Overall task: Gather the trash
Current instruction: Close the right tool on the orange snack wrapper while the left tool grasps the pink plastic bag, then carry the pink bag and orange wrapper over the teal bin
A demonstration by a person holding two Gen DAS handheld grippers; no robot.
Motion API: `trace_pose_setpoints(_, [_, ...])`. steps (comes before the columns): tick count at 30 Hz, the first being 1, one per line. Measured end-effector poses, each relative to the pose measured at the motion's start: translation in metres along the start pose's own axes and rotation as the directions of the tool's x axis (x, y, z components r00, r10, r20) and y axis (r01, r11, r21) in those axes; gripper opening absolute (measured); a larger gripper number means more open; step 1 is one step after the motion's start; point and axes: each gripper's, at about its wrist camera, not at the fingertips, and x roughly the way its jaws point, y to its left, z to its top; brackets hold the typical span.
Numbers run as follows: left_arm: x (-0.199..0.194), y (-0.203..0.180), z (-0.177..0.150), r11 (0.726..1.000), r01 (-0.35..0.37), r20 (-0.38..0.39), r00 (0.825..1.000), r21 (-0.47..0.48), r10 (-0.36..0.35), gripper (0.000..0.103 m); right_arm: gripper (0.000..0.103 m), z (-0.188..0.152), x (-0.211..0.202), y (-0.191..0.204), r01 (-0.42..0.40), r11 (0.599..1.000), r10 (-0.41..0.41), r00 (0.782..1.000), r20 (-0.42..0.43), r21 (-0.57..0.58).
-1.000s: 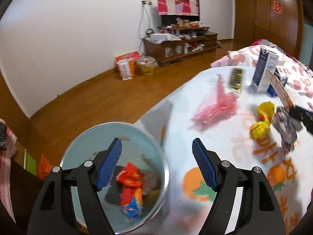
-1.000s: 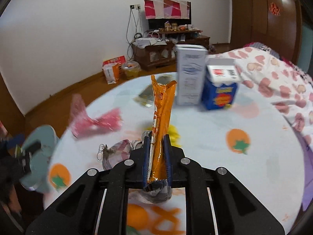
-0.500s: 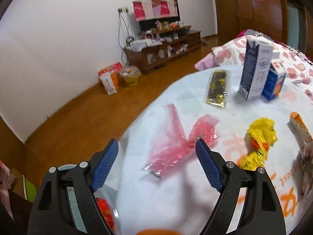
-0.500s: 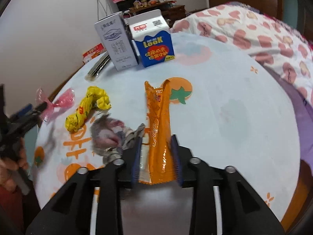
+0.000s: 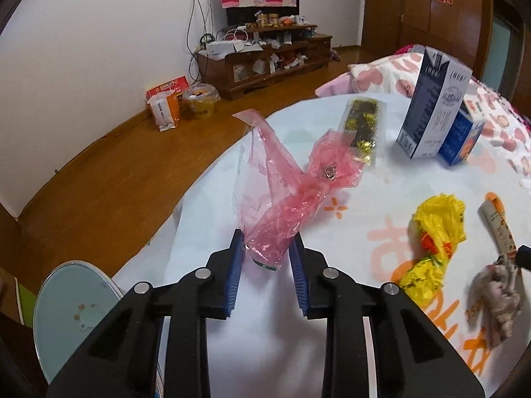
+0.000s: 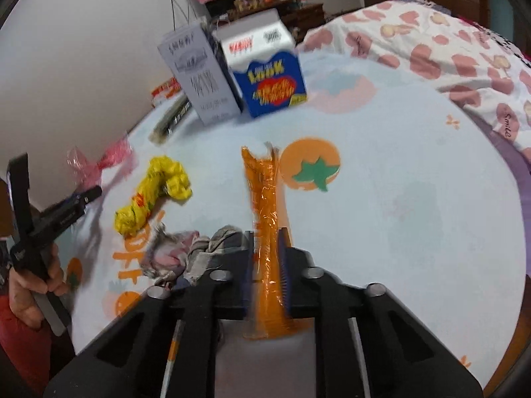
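Note:
My left gripper [image 5: 267, 260] has its jaws closing tight on the near end of a crumpled pink plastic bag [image 5: 292, 192], and the blue pads press on it. The bag lies on the round table [image 5: 212, 205]. My right gripper [image 6: 267, 262] is shut on an orange snack wrapper [image 6: 265, 192] that stretches away over the cloth. A twisted yellow wrapper [image 6: 152, 195] and a grey crumpled wad [image 6: 179, 255] lie just left of the right gripper. A pale blue trash bin [image 5: 66, 305] stands below the table edge, left of the left gripper.
A white carton [image 6: 202, 76] and a blue carton [image 6: 268, 76] stand upright at the far side. A gold-and-black packet [image 5: 361, 122] lies beside them. A hand [image 6: 33, 292] holds the left gripper at the table's left edge. A pink-patterned quilt [image 6: 448, 43] lies beyond.
My left gripper swung from over the bin to the pink bag and shut on it. My right gripper lowered the orange wrapper to the table, loosened, then shut on it again.

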Motion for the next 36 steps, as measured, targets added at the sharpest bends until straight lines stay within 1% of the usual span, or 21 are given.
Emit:
trace_pose_setpoints(2, [-0.007,-0.002,-0.001,1.000,0.001,0.014,1.000,0.002,-0.001,0.027,0.003,0.001,-0.008,-0.003,0.006,1.000,-0.006,1.000,0.022,0.003])
trace_pose_setpoints(5, [-0.020,-0.001,-0.005,1.000,-0.010,0.031,0.999,0.007,0.010,0.027,0.003,0.001,-0.016,-0.007,0.016,1.000,-0.017,0.999,0.032,0.010])
trace_pose_setpoints(11, [-0.056,0.006,-0.018,1.000,-0.021,0.054,0.998,0.007,0.021,0.027,0.003,-0.013,-0.035,-0.005,0.046,0.999,-0.045,0.997,0.069,-0.010])
trace_pose_setpoints(14, [-0.077,0.009,-0.029,1.000,-0.024,0.067,0.997,0.001,0.024,0.027,0.003,-0.025,-0.044,0.003,0.084,0.996,-0.081,0.992,0.094,-0.036])
trace_pose_setpoints(17, [-0.092,0.009,-0.040,1.000,-0.022,0.067,0.998,-0.002,0.022,0.027,0.003,-0.039,-0.050,0.014,0.147,0.986,-0.136,0.982,0.128,-0.079])
trace_pose_setpoints(19, [-0.099,0.012,-0.047,1.000,-0.027,0.068,0.997,0.001,0.026,0.027,0.003,-0.049,-0.056,0.022,0.163,0.982,-0.148,0.978,0.146,-0.097])
trace_pose_setpoints(22, [-0.111,0.014,-0.059,0.999,-0.048,0.073,0.996,0.004,0.048,0.027,0.003,-0.059,-0.065,0.032,0.172,0.978,-0.151,0.974,0.168,-0.115])
trace_pose_setpoints(25, [-0.122,0.022,-0.071,0.999,-0.049,0.069,0.996,-0.011,0.050,0.027,0.003,-0.069,-0.077,0.046,0.173,0.975,-0.144,0.971,0.190,-0.143])
trace_pose_setpoints(28, [-0.131,0.029,-0.083,0.997,-0.073,0.069,0.995,-0.019,0.074,0.027,0.003,-0.079,-0.085,0.062,0.171,0.970,-0.134,0.969,0.206,-0.173])
trace_pose_setpoints(32, [-0.145,0.043,-0.099,0.995,-0.094,0.062,0.993,-0.042,0.097,0.027,0.003,-0.094,-0.085,0.089,0.156,0.962,-0.110,0.972,0.207,-0.225])
trace_pose_setpoints(36, [-0.152,0.060,-0.114,0.991,-0.117,0.051,0.991,-0.071,0.121,0.028,0.003,-0.103,-0.080,0.114,0.120,0.957,-0.068,0.978,0.197,-0.264])
